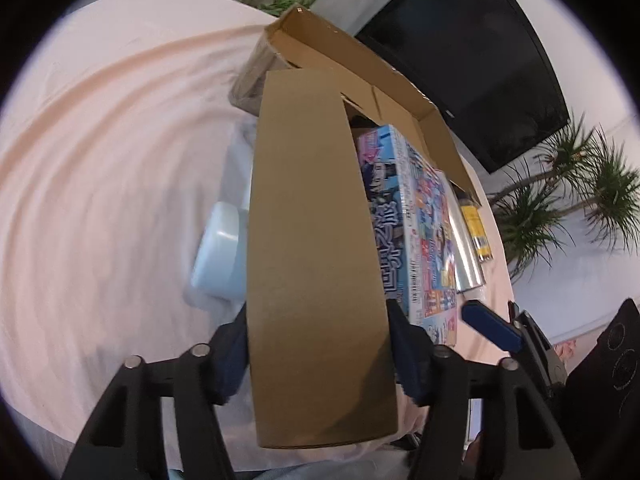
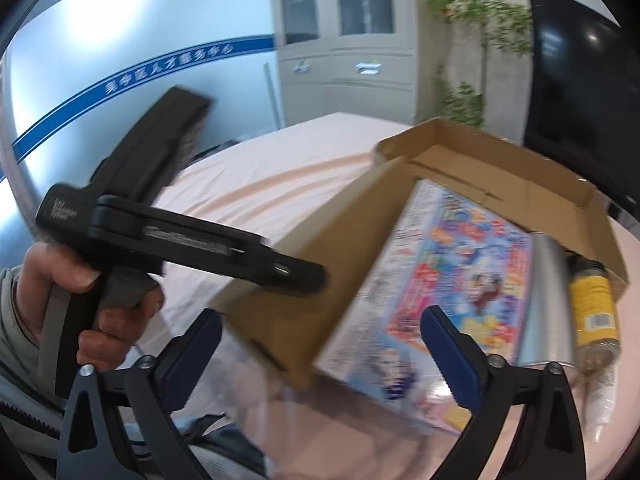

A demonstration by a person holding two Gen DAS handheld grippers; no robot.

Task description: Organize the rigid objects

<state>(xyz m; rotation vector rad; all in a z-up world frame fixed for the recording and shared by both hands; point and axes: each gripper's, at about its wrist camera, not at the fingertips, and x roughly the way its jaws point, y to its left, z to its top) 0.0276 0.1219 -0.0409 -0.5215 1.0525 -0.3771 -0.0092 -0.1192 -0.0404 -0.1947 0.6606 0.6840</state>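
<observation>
An open cardboard box (image 1: 392, 92) lies on a pink tablecloth (image 1: 100, 160). My left gripper (image 1: 318, 340) is shut on the box's long side flap (image 1: 312, 260) and holds it raised. In the right wrist view the box (image 2: 500, 168) holds a colourful printed box (image 2: 460, 264), a silver tube (image 2: 548, 300) and a yellow-labelled bottle (image 2: 592, 304). The printed box also shows in the left wrist view (image 1: 424, 220). My right gripper (image 2: 320, 356) is open and empty, just in front of the box. The left gripper's body (image 2: 180, 240) shows there on the flap (image 2: 320, 264).
A pale blue tub (image 1: 220, 256) lies left of the box, partly hidden by the flap. A white tube (image 2: 600, 400) lies beside the box at the right. A black screen (image 1: 480, 60) and potted plants (image 1: 580, 200) stand behind the table.
</observation>
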